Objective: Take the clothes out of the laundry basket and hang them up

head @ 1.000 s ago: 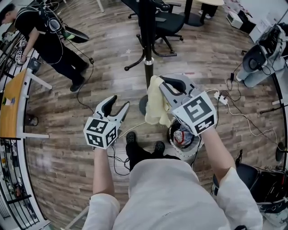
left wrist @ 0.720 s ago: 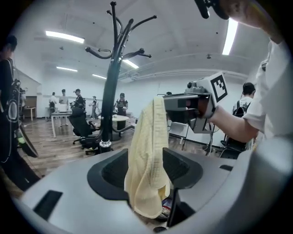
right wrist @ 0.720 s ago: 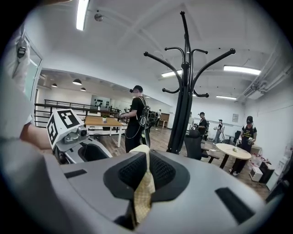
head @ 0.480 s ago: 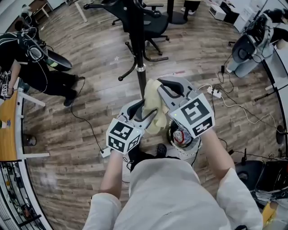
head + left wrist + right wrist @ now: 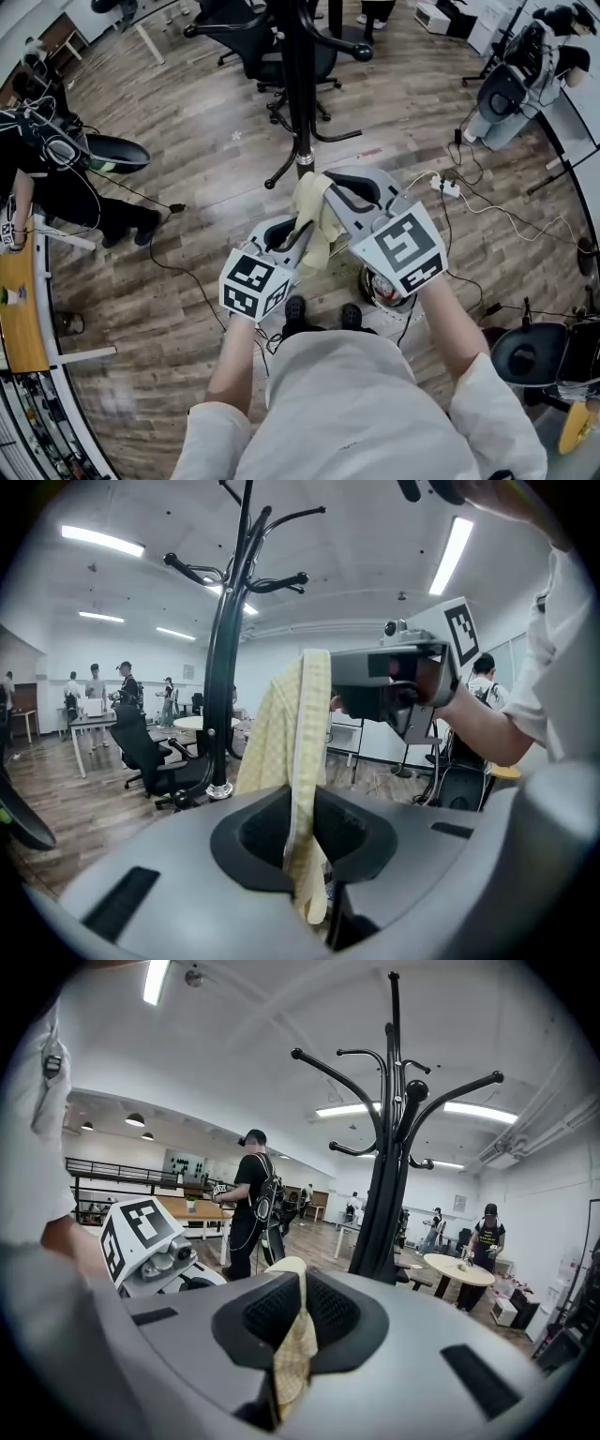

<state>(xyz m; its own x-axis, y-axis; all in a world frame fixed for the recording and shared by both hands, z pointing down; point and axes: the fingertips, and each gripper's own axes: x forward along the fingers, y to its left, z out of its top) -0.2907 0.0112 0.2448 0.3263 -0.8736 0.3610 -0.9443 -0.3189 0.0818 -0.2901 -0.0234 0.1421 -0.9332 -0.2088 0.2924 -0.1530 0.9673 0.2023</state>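
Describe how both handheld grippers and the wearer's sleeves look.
The left gripper and right gripper match: light grey moulded shells, black-lined fingers, each carrying a white cube with black square markers. The sleeves are short and white. The left one's fingers have just been closing, with the yellow cloth between them.

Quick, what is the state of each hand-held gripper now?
The left hand-held gripper: jaws have just been closing, now gripping the yellow cloth.
The right hand-held gripper: closed, holding the same yellow cloth.

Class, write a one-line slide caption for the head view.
Left tool, jaws just closed, and right tool pinch a yellow cloth by the black coat stand, laundry basket below.
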